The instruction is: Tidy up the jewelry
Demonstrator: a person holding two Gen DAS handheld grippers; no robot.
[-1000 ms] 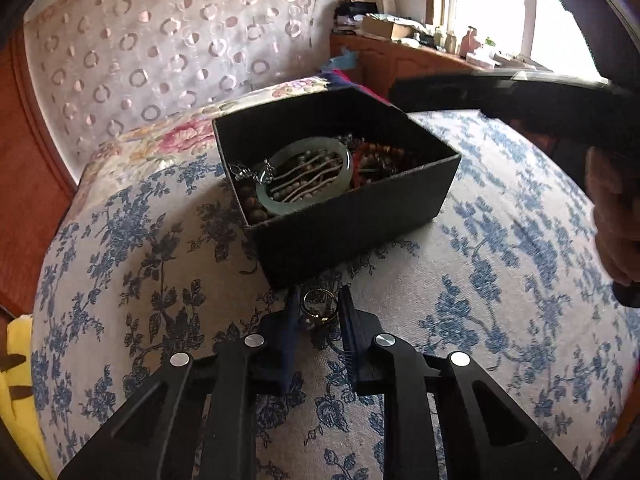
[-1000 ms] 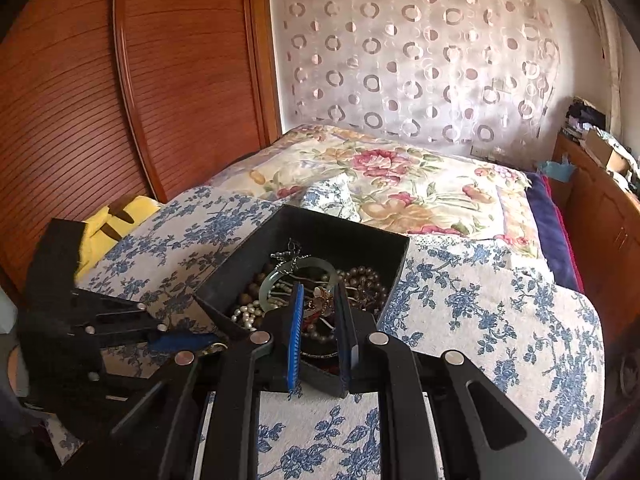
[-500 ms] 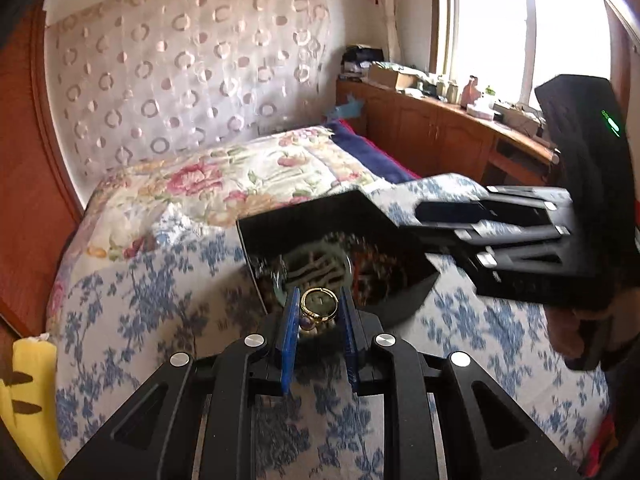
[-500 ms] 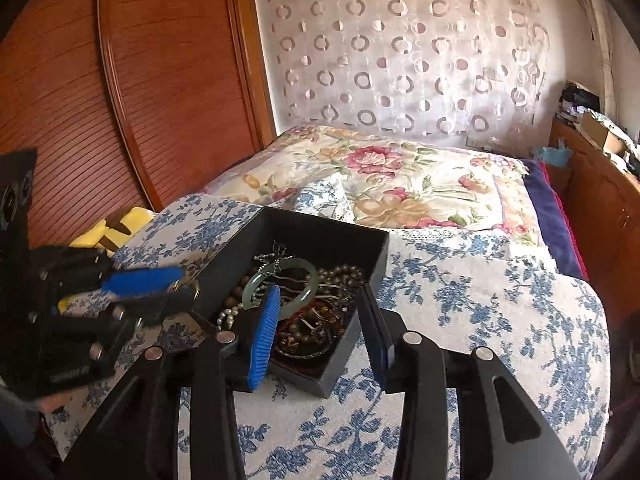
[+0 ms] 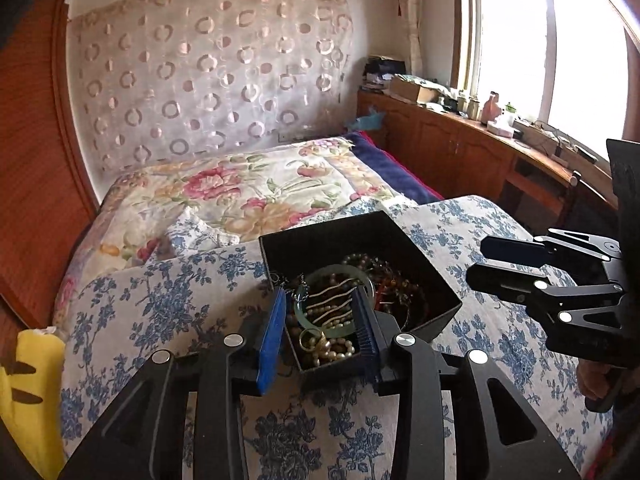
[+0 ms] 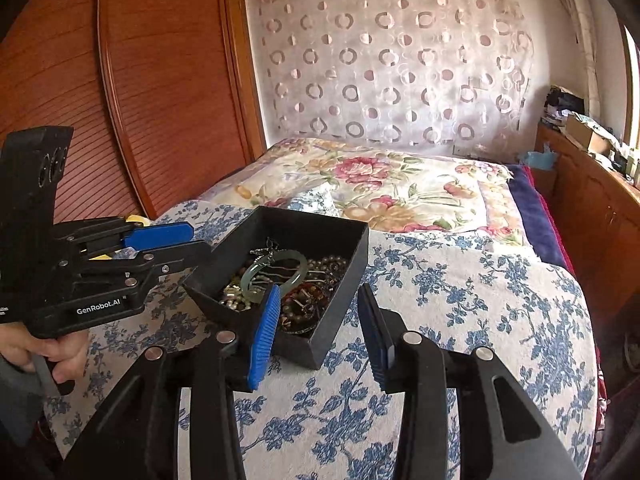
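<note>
A black box [image 5: 434, 268] full of bead strings sits on the blue-flowered bedspread, with a pale green bangle [image 5: 332, 270] on top. My left gripper [image 5: 320, 300] hangs over the box's near corner and its jaws are opening. A gold ring [image 5: 314, 338] lies loose on the beads below them, touching neither pad. My right gripper [image 6: 319, 296] stands open with nothing held, above the near right corner of the box [image 6: 354, 276]. The bangle [image 6: 298, 264] also shows there. Each gripper appears in the other's view: the right gripper [image 5: 520, 272] and the left gripper [image 6: 168, 244].
The bedspread [image 6: 460, 300] covers a rounded mound, and a floral quilt [image 5: 240, 192] lies behind it. A wooden panel [image 6: 140, 100] rises on the left. A cluttered wooden cabinet [image 5: 480, 148] runs under the window. A yellow cloth [image 5: 28, 392] lies at the left. A hand [image 6: 52, 352] grips the left handle.
My left gripper lifted the ring off the bedspread to above the box, then its jaws widened and the ring dropped onto the beads. My right gripper's jaws opened and it drew back from the box.
</note>
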